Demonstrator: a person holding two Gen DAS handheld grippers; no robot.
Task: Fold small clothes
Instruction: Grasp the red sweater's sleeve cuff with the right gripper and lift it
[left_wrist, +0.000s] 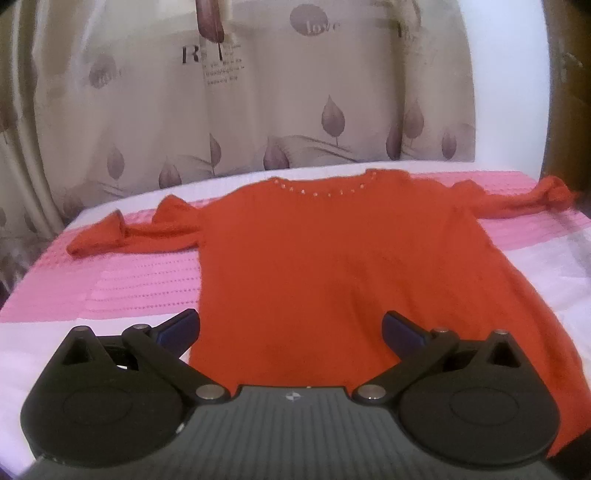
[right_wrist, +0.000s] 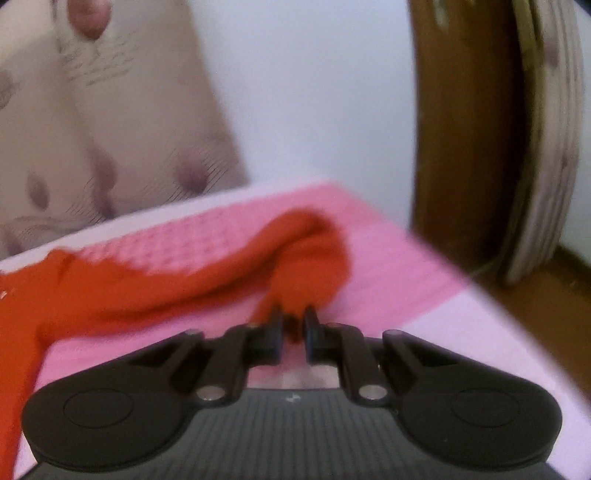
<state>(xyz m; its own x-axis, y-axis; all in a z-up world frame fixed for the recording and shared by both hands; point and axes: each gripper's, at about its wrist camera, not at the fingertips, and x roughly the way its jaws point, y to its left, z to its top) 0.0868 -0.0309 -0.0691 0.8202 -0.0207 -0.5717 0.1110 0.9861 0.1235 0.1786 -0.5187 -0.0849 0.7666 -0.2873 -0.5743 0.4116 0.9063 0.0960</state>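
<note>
A small red knit sweater (left_wrist: 332, 258) lies flat and face up on a pink and white cloth (left_wrist: 140, 280), neckline away from me, both sleeves spread out. My left gripper (left_wrist: 291, 326) is open and empty, hovering over the sweater's bottom hem. In the right wrist view my right gripper (right_wrist: 293, 321) is shut on the cuff end of the right sleeve (right_wrist: 295, 251), which is bunched and lifted a little off the cloth. The left sleeve (left_wrist: 122, 236) lies loose on the cloth.
A beige curtain with leaf prints (left_wrist: 221, 110) hangs behind the surface. A brown wooden frame (right_wrist: 461, 129) and a white wall (right_wrist: 314, 92) stand to the right. The cloth's right edge (right_wrist: 491, 295) drops off near the sleeve.
</note>
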